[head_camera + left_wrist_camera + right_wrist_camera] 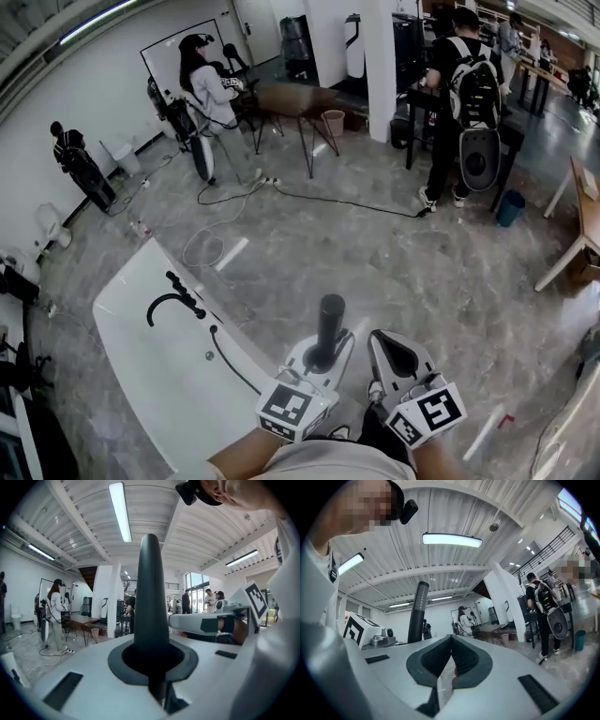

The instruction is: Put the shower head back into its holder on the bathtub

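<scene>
The left gripper (323, 361) has its fingers shut on the shower head (330, 323). The fingers are a little apart, with the thick black handle squeezed between them. The shower head stands up straight, and its round end points at the ceiling. It is out over the gray floor, just past the near end of the white tub (131, 291). The black tap (178, 295) sits on the tub rim, well apart from the shower head. A thin black hose (230, 361) lies in the tub and runs toward the left gripper. The right gripper (394, 352) is just beside the left one. Its fingers are pressed together with nothing in them. Far off, 1 person stands by a tabletop (295, 97) and 1 wears a backpack (473, 89).
</scene>
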Motion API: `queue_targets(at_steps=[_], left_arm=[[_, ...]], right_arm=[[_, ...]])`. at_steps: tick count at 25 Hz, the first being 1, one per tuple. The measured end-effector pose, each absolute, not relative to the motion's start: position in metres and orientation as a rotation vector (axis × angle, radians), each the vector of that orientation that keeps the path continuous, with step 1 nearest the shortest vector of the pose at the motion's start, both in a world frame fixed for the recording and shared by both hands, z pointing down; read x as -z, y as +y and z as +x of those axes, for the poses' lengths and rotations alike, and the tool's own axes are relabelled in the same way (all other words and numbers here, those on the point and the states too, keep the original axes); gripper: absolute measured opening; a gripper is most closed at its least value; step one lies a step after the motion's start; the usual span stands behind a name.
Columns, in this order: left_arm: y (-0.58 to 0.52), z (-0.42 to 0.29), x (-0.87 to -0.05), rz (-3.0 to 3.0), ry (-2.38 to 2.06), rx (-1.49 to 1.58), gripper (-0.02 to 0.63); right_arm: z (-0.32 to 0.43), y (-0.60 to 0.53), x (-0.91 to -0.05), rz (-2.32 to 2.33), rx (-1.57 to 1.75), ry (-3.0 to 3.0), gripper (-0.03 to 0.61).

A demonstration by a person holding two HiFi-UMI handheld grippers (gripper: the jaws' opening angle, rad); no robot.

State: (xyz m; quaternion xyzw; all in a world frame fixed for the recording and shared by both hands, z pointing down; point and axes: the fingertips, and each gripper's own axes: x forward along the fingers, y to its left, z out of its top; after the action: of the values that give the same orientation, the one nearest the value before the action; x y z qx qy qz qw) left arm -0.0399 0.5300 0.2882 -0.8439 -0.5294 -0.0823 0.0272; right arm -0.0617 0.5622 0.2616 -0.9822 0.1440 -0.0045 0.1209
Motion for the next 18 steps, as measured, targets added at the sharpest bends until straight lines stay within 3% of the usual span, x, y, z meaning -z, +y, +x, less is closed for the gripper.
queue_targets(at_steps=[11,18], left_arm=[[0.512,0.064,-0.283,-2.954,-1.043,0.261,0.032],[0.476,0.077,-0.278,-3.055,-0.689,0.256,0.032]], right_arm=[[0.055,0.582,-0.262,-2.746,0.077,0.928,0.014],[0.093,0.554,-0.263,-2.629,0.102,1.205,0.014]])
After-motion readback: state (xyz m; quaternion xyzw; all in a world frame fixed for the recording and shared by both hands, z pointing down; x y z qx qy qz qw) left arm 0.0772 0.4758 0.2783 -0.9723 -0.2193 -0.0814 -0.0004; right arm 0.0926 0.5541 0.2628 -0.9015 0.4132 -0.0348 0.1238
